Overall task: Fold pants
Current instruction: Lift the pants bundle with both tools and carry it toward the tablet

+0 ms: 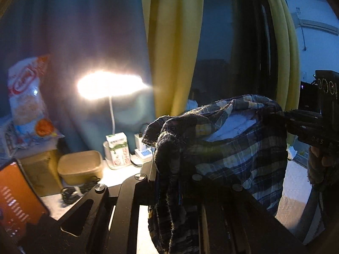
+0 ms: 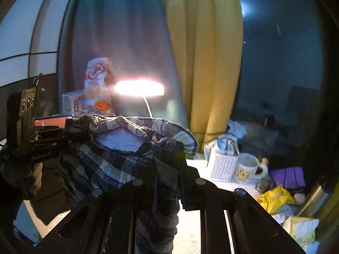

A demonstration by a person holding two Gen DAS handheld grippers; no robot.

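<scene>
Plaid pants (image 1: 233, 148), lifted above the white bench (image 2: 197, 228), hang by the waistband between both tongs; the left tongs (image 1: 167, 169) and right tongs (image 2: 167, 169) each pinch one end of its rim. Behind: yellow curtain (image 2: 203, 63), lit lamp (image 1: 108, 85), mug (image 2: 246, 167) near the bench's right edge.
</scene>
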